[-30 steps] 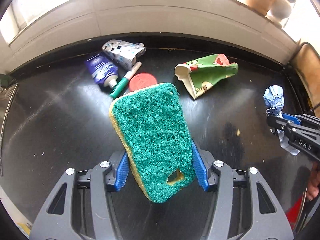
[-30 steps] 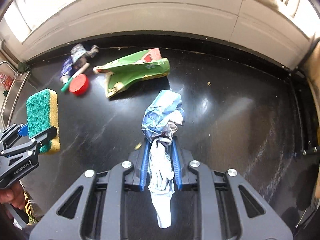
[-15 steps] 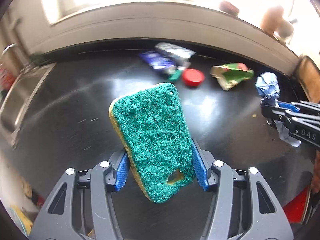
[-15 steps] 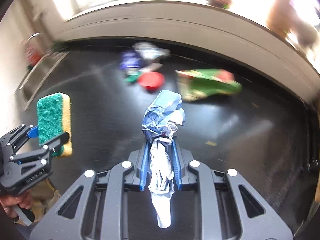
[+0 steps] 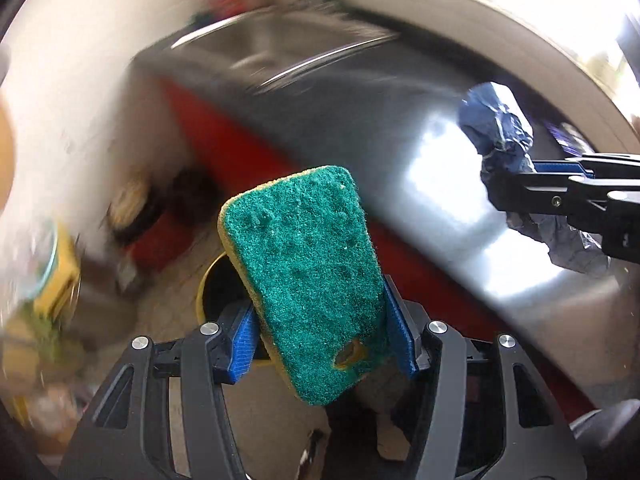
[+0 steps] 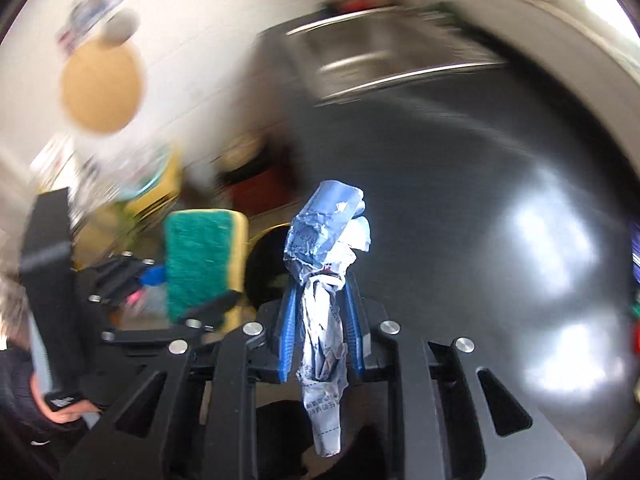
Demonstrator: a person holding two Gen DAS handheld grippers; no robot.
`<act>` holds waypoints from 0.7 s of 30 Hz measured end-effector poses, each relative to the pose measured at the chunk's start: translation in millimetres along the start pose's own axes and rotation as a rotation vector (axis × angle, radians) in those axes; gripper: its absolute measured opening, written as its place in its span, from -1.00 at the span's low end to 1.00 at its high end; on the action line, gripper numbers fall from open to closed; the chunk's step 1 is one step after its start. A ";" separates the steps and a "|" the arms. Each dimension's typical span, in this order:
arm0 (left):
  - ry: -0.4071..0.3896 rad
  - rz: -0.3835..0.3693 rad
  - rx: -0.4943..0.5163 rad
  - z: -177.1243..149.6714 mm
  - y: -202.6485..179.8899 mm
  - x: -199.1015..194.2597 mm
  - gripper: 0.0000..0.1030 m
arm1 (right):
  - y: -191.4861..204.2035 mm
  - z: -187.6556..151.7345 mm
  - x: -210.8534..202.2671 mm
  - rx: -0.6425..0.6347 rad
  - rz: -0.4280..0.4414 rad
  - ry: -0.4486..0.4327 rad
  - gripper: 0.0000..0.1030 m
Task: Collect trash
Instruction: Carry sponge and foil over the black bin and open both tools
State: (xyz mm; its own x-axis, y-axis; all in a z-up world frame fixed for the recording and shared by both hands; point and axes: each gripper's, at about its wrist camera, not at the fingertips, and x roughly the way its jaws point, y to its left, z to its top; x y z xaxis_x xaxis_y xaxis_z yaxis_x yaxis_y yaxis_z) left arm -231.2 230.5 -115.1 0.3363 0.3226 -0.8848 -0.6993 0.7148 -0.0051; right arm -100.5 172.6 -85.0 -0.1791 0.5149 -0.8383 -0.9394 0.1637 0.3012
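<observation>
Green sponge (image 5: 308, 276) fills the half-spread left tool (image 5: 320, 336); right tool (image 6: 322, 320) pinches crumpled wrapper (image 6: 326, 280).

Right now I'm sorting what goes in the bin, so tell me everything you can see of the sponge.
The sponge is a rounded rectangle with a coarse green scouring face on a yellow foam layer. A small worn hole near its lower end shows yellow. It is clamped by its long sides between the blue pads of the left tool, tilted, lifted off any surface, above a dark round opening with a yellow rim.
</observation>
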 end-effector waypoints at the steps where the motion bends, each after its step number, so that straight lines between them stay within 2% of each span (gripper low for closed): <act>1: 0.006 0.006 -0.036 -7.3 18.5 3.8 0.06 | 19.4 6.6 15.5 -0.030 0.025 0.023 -0.56; 4: 0.021 0.006 -0.099 -23.4 55.8 15.4 0.06 | 60.5 18.8 61.4 -0.084 0.076 0.095 -0.56; 8: 0.033 -0.002 -0.145 -38.4 82.6 38.9 0.06 | 84.5 31.5 117.2 -0.081 0.090 0.178 -0.56; 12: 0.060 -0.018 -0.172 -41.2 109.1 69.6 0.06 | 86.9 40.8 163.2 -0.090 0.057 0.239 -0.56; 21: 0.092 -0.063 -0.174 -38.8 133.4 105.6 0.09 | 78.7 54.2 207.7 -0.093 0.016 0.295 -0.55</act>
State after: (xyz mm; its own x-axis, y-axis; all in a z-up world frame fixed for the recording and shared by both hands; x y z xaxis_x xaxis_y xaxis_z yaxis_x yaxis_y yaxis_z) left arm -313.5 335.8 -227.2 0.3294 0.2163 -0.9191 -0.7797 0.6113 -0.1356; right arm -195.8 338.0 -210.8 -0.2587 0.2478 -0.9336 -0.9561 0.0722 0.2840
